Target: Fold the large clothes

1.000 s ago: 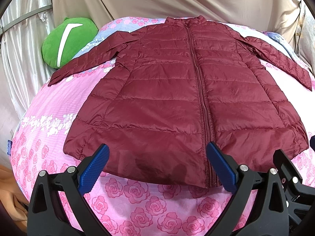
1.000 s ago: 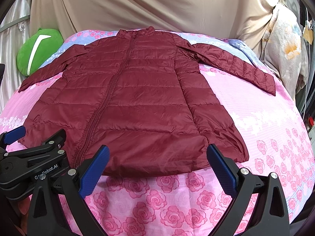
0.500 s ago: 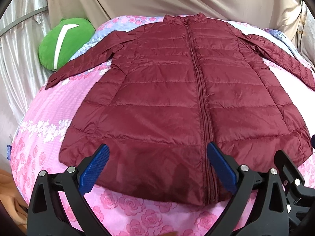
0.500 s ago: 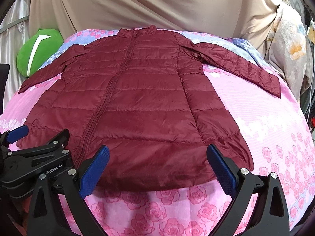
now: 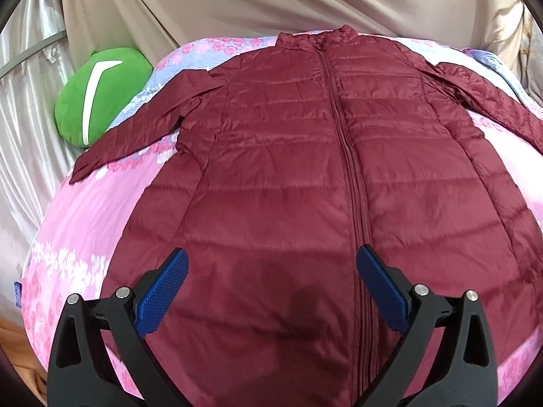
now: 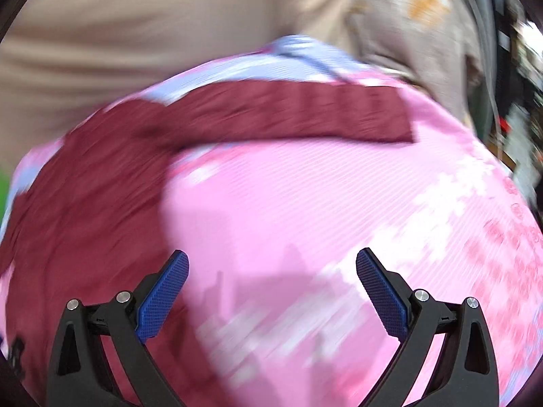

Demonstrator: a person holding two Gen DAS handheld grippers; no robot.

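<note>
A long dark red quilted jacket (image 5: 288, 183) lies flat and zipped on the pink floral bedspread (image 5: 85, 210), collar at the far end, both sleeves spread out to the sides. My left gripper (image 5: 271, 271) hovers open over the jacket's lower front, just left of the zip, holding nothing. The right wrist view is motion-blurred: my right gripper (image 6: 271, 274) is open over bare pink bedspread (image 6: 305, 203), with the jacket's body (image 6: 85, 203) to its left and the jacket's right sleeve (image 6: 288, 115) stretched across beyond it.
A green cushion (image 5: 98, 98) with a white stripe sits at the bed's far left by a silvery curtain (image 5: 20, 101). Beige cloth (image 5: 271, 0) hangs behind the bed. A patterned beige garment (image 6: 417, 27) and dark clutter (image 6: 509, 68) stand past the bed's right side.
My left gripper has moved forward over the jacket's hem. My right gripper has swung quickly to the right, off the hem and toward the right sleeve. The jacket has not moved.
</note>
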